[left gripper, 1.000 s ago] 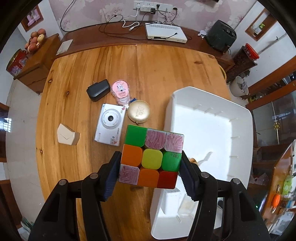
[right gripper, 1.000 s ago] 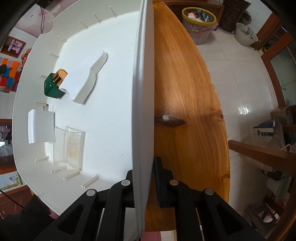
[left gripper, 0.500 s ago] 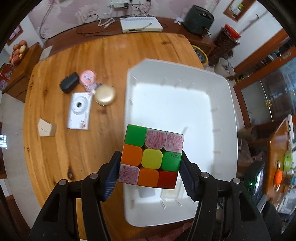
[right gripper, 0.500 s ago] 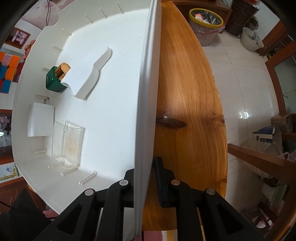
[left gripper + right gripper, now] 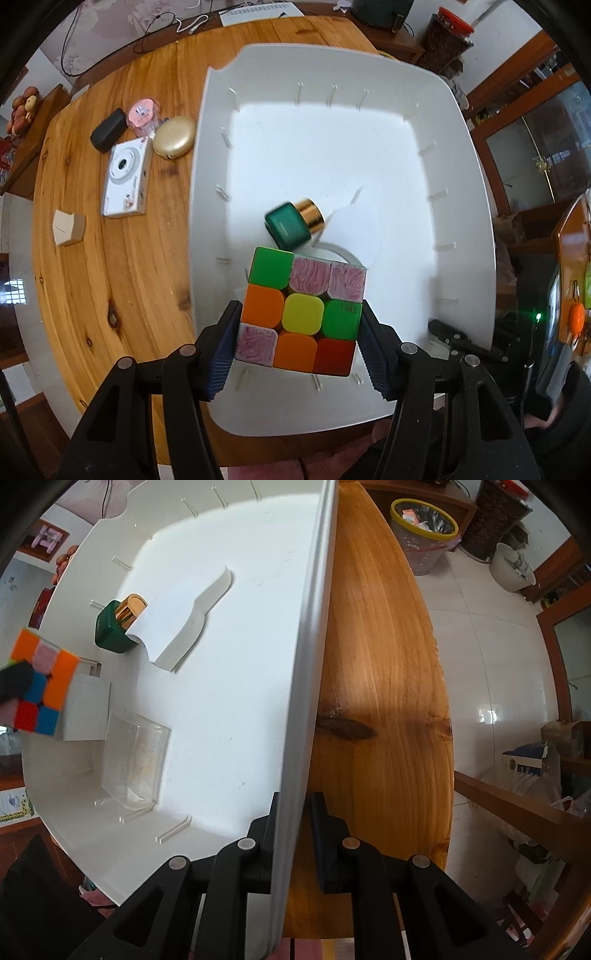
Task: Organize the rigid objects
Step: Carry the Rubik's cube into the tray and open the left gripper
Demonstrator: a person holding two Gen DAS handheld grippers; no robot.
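My left gripper is shut on a colourful puzzle cube and holds it above the near part of the white bin. The cube also shows at the left edge of the right wrist view. My right gripper is shut on the rim of the white bin. Inside the bin lie a green bottle with a gold cap, a white curved piece, a white box and a clear plastic box.
On the wooden table left of the bin lie a white camera, a gold round compact, a pink round case, a black case and a small beige box. A bin with a yellow rim stands on the floor beyond.
My left gripper has carried the cube to the right, from over the table to over the bin's inside. The right gripper keeps its hold on the rim.
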